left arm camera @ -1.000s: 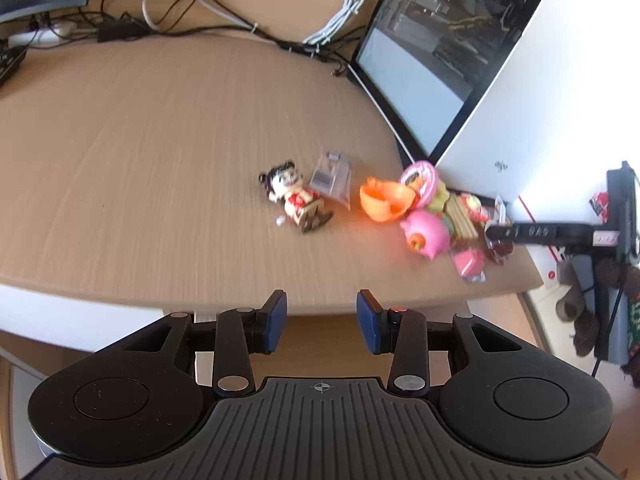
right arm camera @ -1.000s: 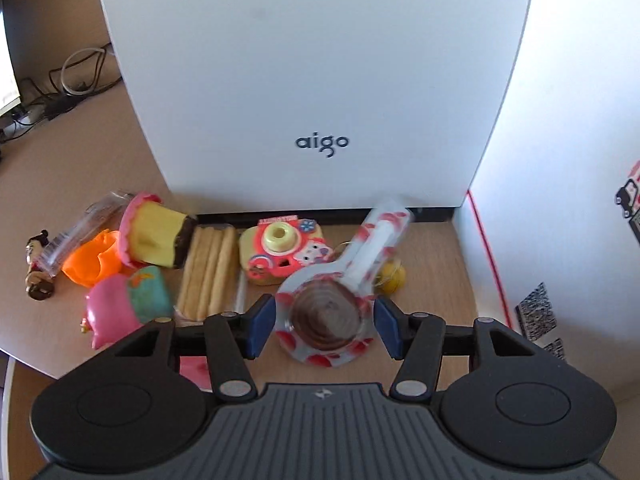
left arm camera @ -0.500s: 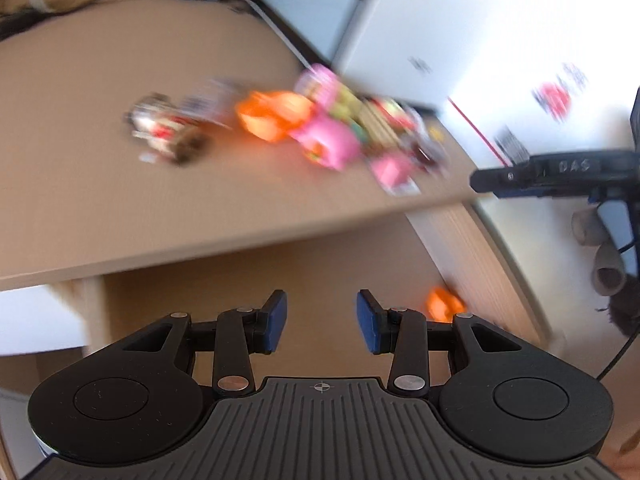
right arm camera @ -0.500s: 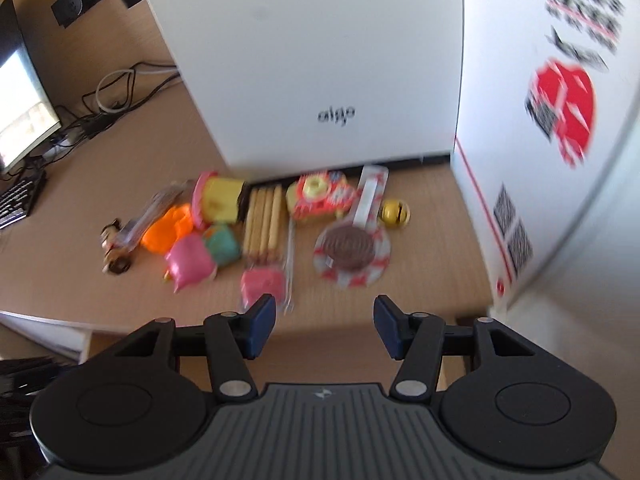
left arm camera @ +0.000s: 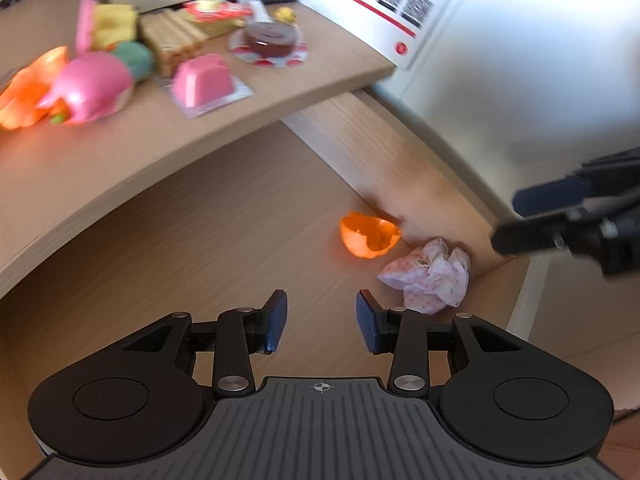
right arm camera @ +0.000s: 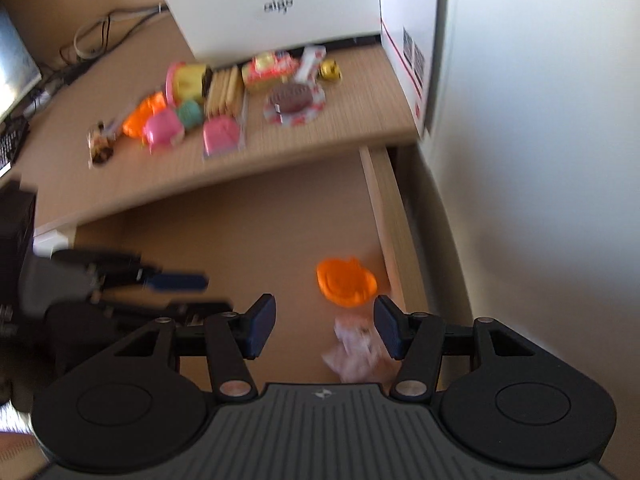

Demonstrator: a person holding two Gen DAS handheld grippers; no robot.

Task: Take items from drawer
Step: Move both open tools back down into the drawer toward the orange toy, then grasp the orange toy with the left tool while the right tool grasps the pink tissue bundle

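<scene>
down inside the open drawer (left arm camera: 224,240), near its right wall, lie the two things left in it: an orange plastic shell (left arm camera: 370,236) and a crumpled pink-and-white wrapper (left arm camera: 430,276). the shell is bright, glossy, cup-shaped, with a jagged broken-looking rim, and it sits with its hollow turned up and sideways; from the right wrist view it shows ribbed like a small pumpkin half (right arm camera: 346,282), though blur makes that hard to be sure of. the wrapper is thin, creased, patterned with small pink marks, bunched into a loose wad just beside the shell, closer to the drawer's front corner.

the left gripper (left arm camera: 322,322) hangs over the drawer floor with its blue-padded fingers spread and nothing between them. the right gripper (right arm camera: 324,330) also has its fingers spread, empty, above the wrapper (right arm camera: 356,350) and shell; it shows in the left view as a dark blurred shape at the right edge.

up on the bench (left arm camera: 120,148) above the drawer sit a pink moulded block in clear wrap (left arm camera: 204,82), a pink toy (left arm camera: 94,90), wafer sticks (left arm camera: 172,40) and a round chocolate sweet in red-dotted wrap (left arm camera: 270,38), by a white box (right arm camera: 272,4).
</scene>
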